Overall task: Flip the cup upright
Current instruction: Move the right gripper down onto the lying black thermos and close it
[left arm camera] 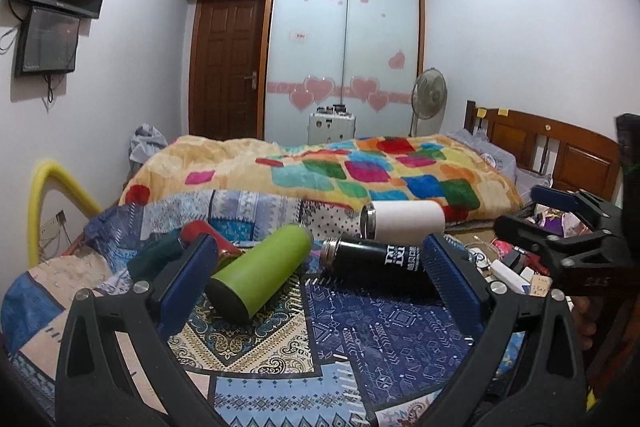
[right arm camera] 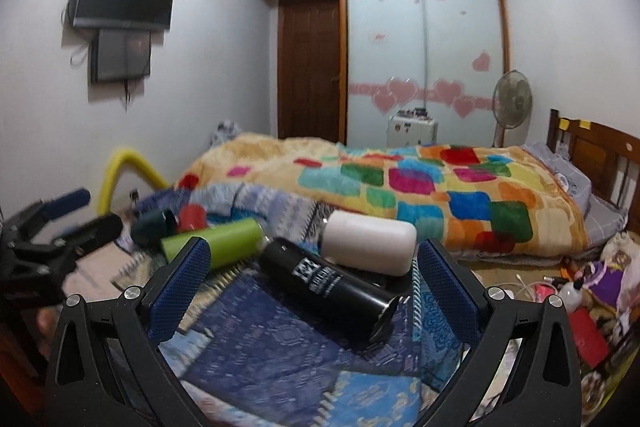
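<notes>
The black cup [right arm camera: 332, 287] is lying on its side on the patterned blue cloth [right arm camera: 248, 355], between the green cup [left arm camera: 260, 273] on the left and the white cup [right arm camera: 368, 247] just beyond. Both the right gripper [right arm camera: 314, 269] and the left gripper [left arm camera: 320, 267] are gaping wide, gripping nothing. Judging best: close squarely across mid-body, then lift before tipping.

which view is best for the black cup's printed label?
Right wrist: the black cup lies on its side between the open fingers, label facing up and unobstructed. In the left wrist view the black cup shows its label partly hidden by a finger.

A colourful blanket [left arm camera: 360, 171] covers the bed — fan [left arm camera: 429, 93] and wardrobe [left arm camera: 344, 47] behind.
</notes>
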The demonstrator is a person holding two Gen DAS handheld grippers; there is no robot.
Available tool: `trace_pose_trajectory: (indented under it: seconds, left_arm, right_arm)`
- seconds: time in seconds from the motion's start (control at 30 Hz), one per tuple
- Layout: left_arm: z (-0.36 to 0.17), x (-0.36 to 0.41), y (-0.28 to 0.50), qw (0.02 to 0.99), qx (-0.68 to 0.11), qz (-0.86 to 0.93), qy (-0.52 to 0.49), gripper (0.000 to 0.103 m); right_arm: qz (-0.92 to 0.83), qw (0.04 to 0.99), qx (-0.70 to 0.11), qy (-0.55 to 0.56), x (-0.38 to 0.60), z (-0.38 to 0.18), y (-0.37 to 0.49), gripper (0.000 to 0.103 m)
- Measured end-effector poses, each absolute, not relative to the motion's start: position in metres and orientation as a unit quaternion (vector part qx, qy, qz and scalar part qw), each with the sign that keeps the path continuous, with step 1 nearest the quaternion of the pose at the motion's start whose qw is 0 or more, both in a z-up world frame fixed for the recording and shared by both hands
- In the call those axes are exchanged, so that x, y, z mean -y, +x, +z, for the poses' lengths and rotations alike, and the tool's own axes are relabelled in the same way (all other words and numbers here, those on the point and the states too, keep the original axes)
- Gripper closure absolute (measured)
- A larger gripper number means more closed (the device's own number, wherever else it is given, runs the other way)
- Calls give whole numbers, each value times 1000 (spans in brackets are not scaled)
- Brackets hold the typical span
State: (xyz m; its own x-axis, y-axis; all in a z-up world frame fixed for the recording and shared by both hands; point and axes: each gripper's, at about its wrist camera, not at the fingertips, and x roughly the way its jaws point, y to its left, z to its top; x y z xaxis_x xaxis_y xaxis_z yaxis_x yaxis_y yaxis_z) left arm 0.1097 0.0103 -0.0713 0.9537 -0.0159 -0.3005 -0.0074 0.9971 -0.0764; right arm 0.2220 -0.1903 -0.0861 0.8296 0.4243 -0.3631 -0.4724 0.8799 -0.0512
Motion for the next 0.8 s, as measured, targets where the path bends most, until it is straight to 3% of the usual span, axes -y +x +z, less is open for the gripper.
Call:
trace_pose_trajectory:
  seconds: [0.53,0.6,0.8]
  left_arm:
    - [-111,-15,144,980,-191,-16,-47,0]
    - [-116,-15,149,979,-197,-14,-49,0]
    - [-126,-17,159,976,-211,-13,-55,0]
  right_arm:
    - [311,849,-376,-205,158,-152,337,2]
    - [317,836,-392,-218,154,-157,344,9]
    - [335,805,-429,-235,144,-166,354,13]
